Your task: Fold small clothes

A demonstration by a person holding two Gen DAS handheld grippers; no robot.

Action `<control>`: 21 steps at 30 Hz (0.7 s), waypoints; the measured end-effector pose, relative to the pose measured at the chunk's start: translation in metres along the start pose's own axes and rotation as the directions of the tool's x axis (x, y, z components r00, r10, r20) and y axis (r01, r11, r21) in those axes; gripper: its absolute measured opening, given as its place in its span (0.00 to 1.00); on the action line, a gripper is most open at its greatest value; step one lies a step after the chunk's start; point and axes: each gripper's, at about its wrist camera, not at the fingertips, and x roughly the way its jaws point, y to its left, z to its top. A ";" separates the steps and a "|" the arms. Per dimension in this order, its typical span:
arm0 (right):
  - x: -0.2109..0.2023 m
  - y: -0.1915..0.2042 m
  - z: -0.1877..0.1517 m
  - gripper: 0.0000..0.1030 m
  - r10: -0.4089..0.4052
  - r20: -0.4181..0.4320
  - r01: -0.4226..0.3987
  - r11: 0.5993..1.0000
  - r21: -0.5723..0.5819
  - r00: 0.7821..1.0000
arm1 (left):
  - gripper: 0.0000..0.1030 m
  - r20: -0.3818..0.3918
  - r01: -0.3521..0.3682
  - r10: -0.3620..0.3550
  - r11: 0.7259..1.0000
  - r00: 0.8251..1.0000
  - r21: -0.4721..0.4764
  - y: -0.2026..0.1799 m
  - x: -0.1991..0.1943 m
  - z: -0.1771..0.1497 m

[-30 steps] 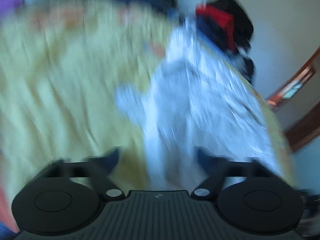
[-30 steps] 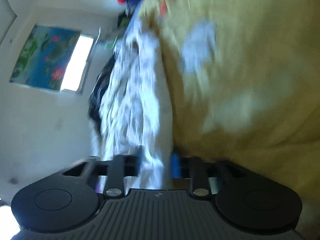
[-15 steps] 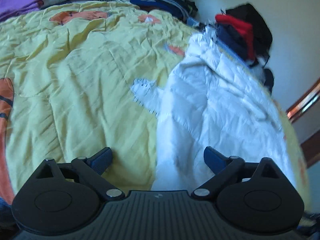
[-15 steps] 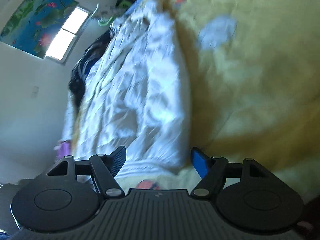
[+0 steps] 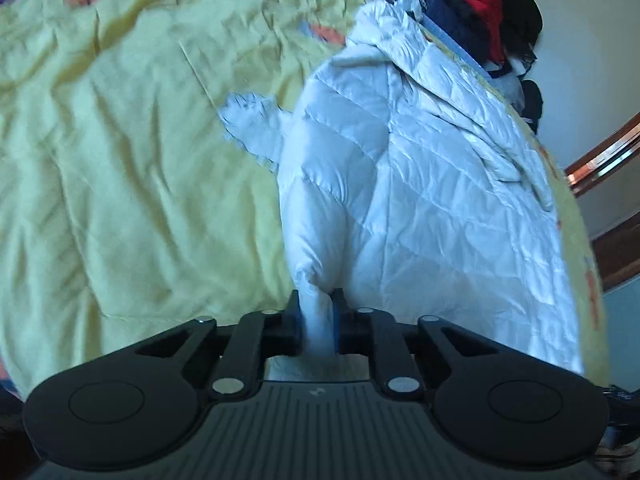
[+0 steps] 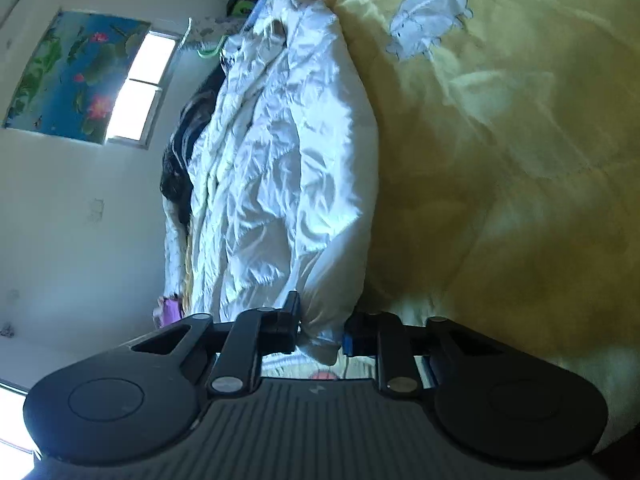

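Observation:
A white quilted puffer jacket (image 5: pixel 420 176) lies along the right side of a yellow bedspread (image 5: pixel 120 160). My left gripper (image 5: pixel 317 312) is shut on a pinched edge of the jacket's near end. In the right wrist view the same jacket (image 6: pixel 288 168) runs away from me, and my right gripper (image 6: pixel 320 328) is shut on its near hem or cuff. The right view is rolled sideways.
A pile of dark and red clothes (image 5: pixel 484 12) sits at the far end of the bed. A white animal patch (image 5: pixel 252 124) is printed on the bedspread beside the jacket. A wall, a window (image 6: pixel 140 88) and a flower picture (image 6: pixel 68 80) lie left in the right view.
Both grippers were open over the jacket's near edge half a second ago; both have closed on the fabric. The views have steadied after fast motion.

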 end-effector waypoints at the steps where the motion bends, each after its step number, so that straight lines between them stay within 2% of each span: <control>1: 0.002 -0.001 0.002 0.18 0.017 0.013 -0.017 1.000 0.001 1.000 | 0.09 -0.002 0.001 -0.001 1.000 1.000 -0.002 -0.001 0.000 0.002; 5: 0.000 0.007 0.009 0.16 0.146 0.046 -0.147 0.989 0.021 0.988 | 0.09 0.010 0.114 -0.114 0.990 0.993 -0.080 -0.003 -0.012 0.017; 10: -0.005 0.029 0.037 0.16 0.285 0.092 -0.288 0.957 0.031 0.954 | 0.09 0.089 0.276 -0.264 0.946 0.960 -0.170 -0.007 -0.031 0.060; 15: 0.002 0.051 0.092 0.16 0.421 0.159 -0.429 0.903 0.017 0.893 | 0.09 0.162 0.329 -0.304 0.931 0.939 -0.158 -0.019 -0.029 0.122; 17: 0.015 0.064 0.123 0.16 0.470 0.170 -0.478 0.879 0.006 0.866 | 0.08 0.181 0.332 -0.306 0.934 0.935 -0.132 -0.029 -0.017 0.149; 21: 0.054 0.088 0.194 0.16 0.480 0.168 -0.483 0.875 -0.025 0.861 | 0.08 0.194 0.321 -0.296 0.940 0.935 -0.118 -0.052 0.021 0.202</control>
